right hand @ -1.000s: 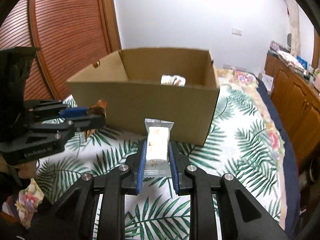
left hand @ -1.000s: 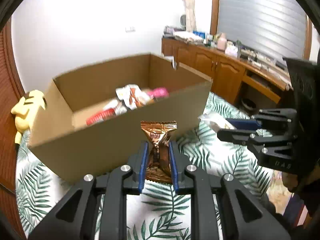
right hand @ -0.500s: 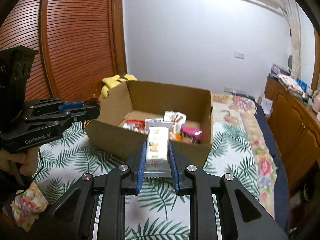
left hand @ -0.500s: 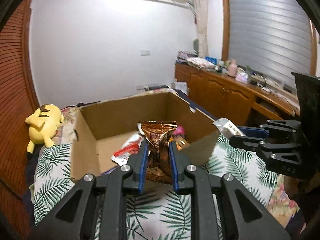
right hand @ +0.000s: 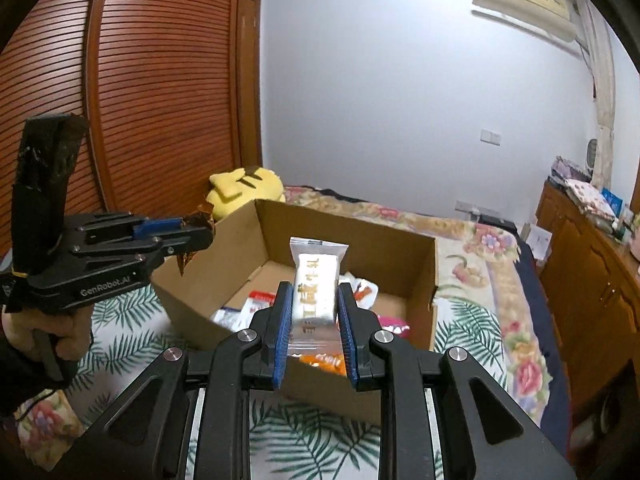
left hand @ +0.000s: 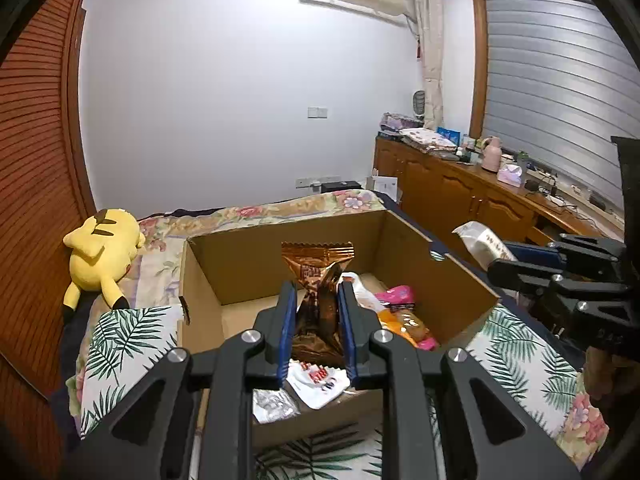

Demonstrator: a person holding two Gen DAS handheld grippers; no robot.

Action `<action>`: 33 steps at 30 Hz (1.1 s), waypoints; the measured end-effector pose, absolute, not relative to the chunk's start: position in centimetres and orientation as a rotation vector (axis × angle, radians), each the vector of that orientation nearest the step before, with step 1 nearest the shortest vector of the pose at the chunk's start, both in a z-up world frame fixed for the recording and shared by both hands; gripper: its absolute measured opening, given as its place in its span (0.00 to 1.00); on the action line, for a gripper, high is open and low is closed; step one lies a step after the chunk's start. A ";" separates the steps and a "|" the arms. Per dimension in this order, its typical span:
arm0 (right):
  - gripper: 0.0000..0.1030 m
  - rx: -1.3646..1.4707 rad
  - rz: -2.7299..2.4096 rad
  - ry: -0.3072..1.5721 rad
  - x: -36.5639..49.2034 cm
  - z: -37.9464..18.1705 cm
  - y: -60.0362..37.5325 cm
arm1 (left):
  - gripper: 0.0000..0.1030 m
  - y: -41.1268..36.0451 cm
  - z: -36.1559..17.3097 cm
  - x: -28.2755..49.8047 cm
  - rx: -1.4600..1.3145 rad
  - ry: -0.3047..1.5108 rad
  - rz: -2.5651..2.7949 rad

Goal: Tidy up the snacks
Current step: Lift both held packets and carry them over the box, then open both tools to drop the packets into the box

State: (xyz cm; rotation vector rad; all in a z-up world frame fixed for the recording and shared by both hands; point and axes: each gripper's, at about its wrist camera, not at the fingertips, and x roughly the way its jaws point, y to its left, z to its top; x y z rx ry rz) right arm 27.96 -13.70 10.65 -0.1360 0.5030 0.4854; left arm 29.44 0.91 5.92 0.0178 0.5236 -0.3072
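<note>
An open cardboard box (left hand: 460,280) stands on the bed and holds several snack packets. It also shows in the right wrist view (right hand: 416,268). My left gripper (left hand: 317,292) is shut on a brown foil snack packet (left hand: 318,276) and holds it above the near side of the box. My right gripper (right hand: 314,292) is shut on a white wrapped snack bar (right hand: 316,284), also above the box's near edge. Each gripper shows in the other's view: the right gripper (left hand: 516,260) and the left gripper (right hand: 192,232).
A yellow plush toy (left hand: 104,252) lies on the bed left of the box. The leaf-print bedspread (left hand: 128,340) surrounds the box. Wooden cabinets (left hand: 460,196) with clutter run along the right wall. A slatted wooden door (right hand: 160,100) is at the left.
Both grippers have risen and moved forward from in front of the box to above its open top, each still holding its packet. The box interior is now in view from above.
</note>
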 end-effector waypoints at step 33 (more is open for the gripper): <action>0.21 -0.113 0.518 0.654 36.3 3.7 -11.3 | 0.20 0.2 0.0 34.8 0.007 0.654 -0.279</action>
